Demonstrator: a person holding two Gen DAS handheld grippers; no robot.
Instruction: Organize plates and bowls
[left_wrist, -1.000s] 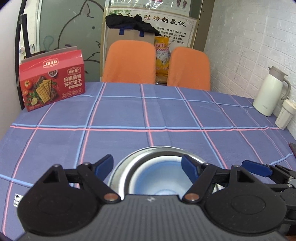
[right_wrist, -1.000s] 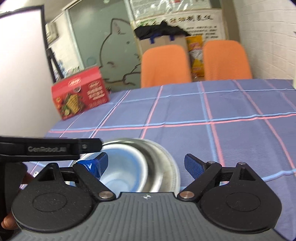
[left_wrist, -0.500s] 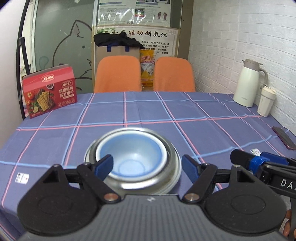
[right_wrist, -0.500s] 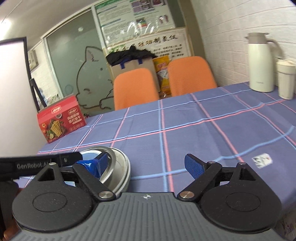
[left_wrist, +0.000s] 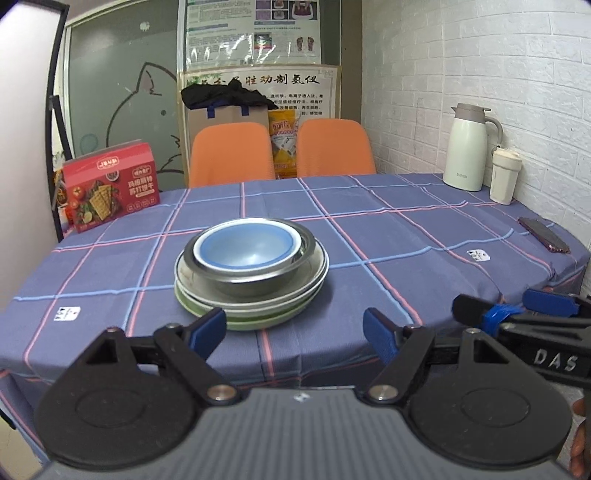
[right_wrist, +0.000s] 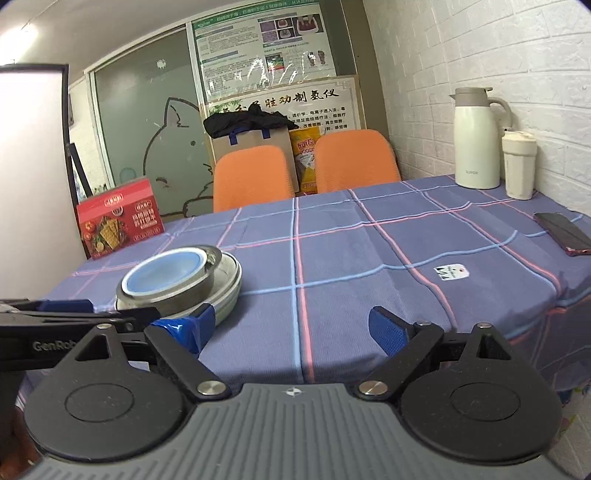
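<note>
I see the blue bowl (left_wrist: 243, 247) nested in the steel bowl (left_wrist: 251, 273) atop the plates (left_wrist: 255, 306) near the table (left_wrist: 424, 236) edge, my left gripper (left_wrist: 293, 328) and right gripper (right_wrist: 291, 330) both wide and empty, so a careless nudge could slide the 2 bowls off-centre.

The table (left_wrist: 369, 236), covered by a blue plaid cloth, carries a stack of plates and bowls (left_wrist: 251, 273) near its front edge, a red cracker box (left_wrist: 110, 186) far left, and a white thermos (left_wrist: 467, 147), cup (left_wrist: 505, 177) and phone (left_wrist: 543, 240) at right.
</note>
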